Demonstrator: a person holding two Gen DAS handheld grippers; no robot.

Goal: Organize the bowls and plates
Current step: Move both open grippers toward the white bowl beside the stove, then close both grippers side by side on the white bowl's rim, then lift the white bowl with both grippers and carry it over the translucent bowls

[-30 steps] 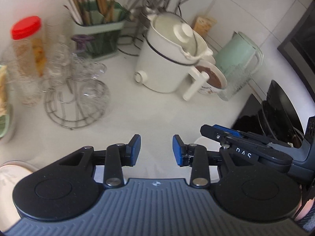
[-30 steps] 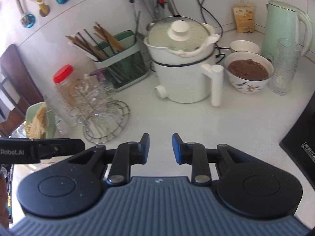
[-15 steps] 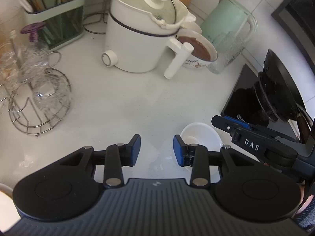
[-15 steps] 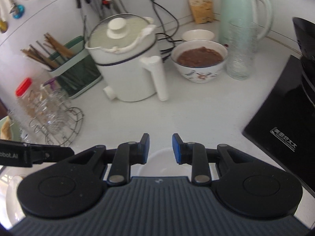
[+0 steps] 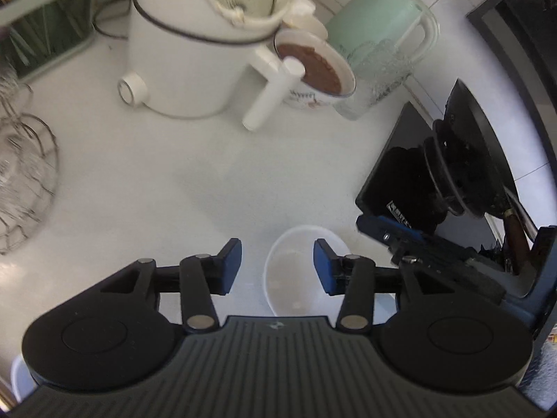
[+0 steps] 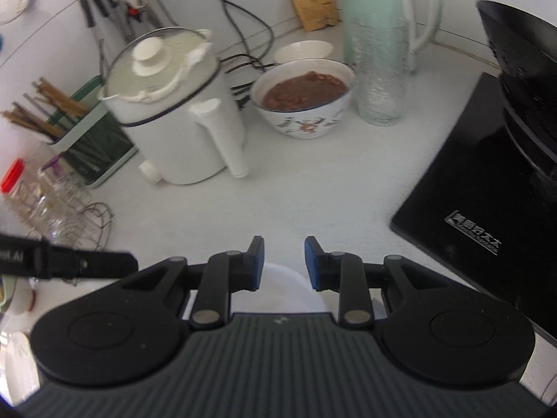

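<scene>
Left hand-held gripper hangs with jaws apart over a small white bowl at lower centre on the worktop. Right hand-held gripper, jaws apart too, hovers above the same bowl, holding nothing.

In the left wrist view the white bowl is partly covered at 6 o'clock by the left gripper body. The pot is blurred and its lid is cut off at 12 o'clock. The wire rack is cut off at 9 o'clock and smeared. In the right wrist view only a sliver of the bowl shows between the right gripper fingers. The stove print is too small to read.
</scene>
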